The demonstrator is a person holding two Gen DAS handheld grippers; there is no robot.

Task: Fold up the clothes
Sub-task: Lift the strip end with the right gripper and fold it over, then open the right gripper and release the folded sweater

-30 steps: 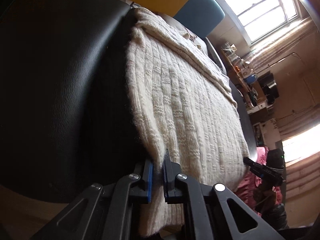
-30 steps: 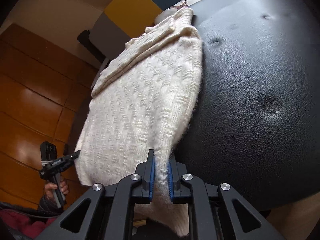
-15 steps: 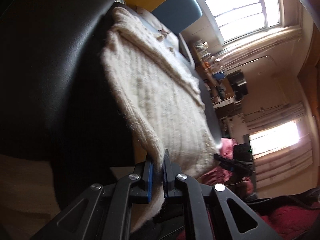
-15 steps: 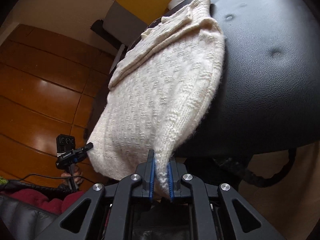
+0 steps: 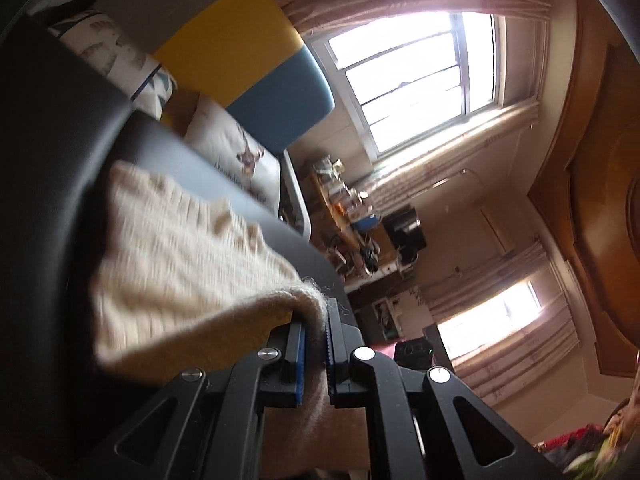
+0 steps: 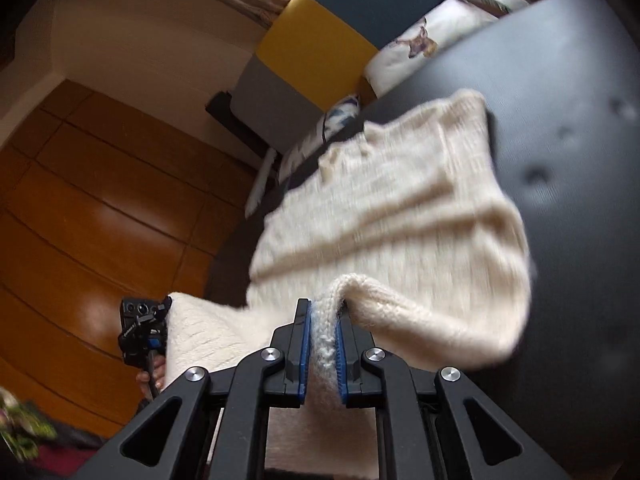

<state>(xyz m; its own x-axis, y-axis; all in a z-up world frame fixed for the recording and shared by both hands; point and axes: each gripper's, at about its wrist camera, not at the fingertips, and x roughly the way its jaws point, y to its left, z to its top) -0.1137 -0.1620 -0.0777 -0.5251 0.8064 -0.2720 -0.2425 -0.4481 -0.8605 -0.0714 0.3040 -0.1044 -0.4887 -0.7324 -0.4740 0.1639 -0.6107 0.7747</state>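
My left gripper and right gripper each pinched the cream knit sweater's hem, its body stretching toward twelve o'clock over the black leather seat.

I am in a lived-in room of a home, a bedroom or sitting room. At the upper centre of the left view, a large paned window glows between pale curtains. Left of it stands a padded headboard in grey, yellow and blue panels, with printed pillows at its foot. A black buttoned leather seat fills the right of the right view. A cluttered side table sits mid-frame in the left view. Glossy wooden wardrobe panels cover the left of the right view.
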